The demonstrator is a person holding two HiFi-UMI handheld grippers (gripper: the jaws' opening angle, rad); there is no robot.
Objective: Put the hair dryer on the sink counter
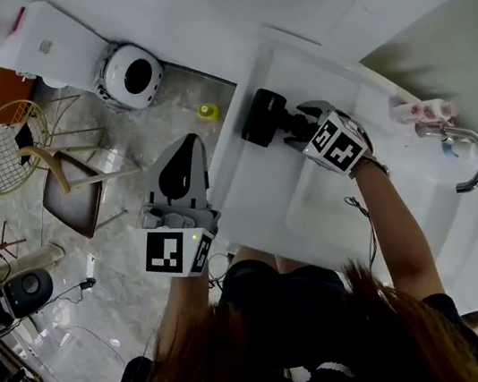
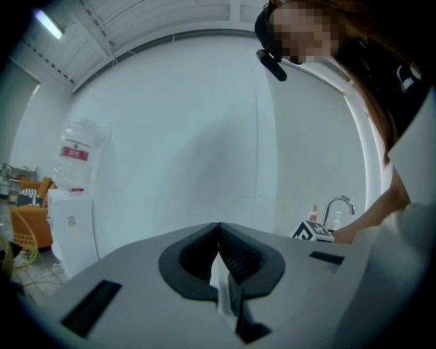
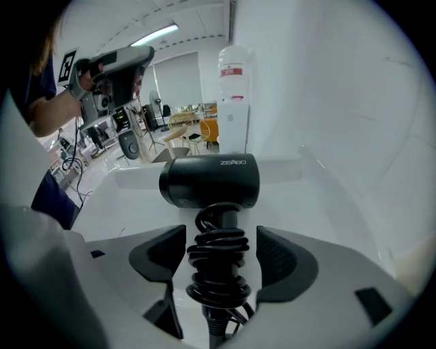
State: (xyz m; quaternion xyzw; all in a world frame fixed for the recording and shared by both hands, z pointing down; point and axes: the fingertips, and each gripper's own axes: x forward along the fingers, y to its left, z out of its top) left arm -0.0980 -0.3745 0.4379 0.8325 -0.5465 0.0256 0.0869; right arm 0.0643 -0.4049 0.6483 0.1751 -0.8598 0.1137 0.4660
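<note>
A black hair dryer lies on the white sink counter, its cord wound round the handle. In the right gripper view the dryer rests with its barrel across and its handle pointing back between my jaws. My right gripper is open: the jaws stand either side of the wrapped handle with a gap at each side. My left gripper hangs over the floor left of the counter, shut with nothing in it; its pads meet at the tips.
A chrome faucet and small bottles stand at the counter's right end, beside the basin. On the floor to the left are a wire chair, a round white appliance and a small yellow object. A water dispenser stands beyond.
</note>
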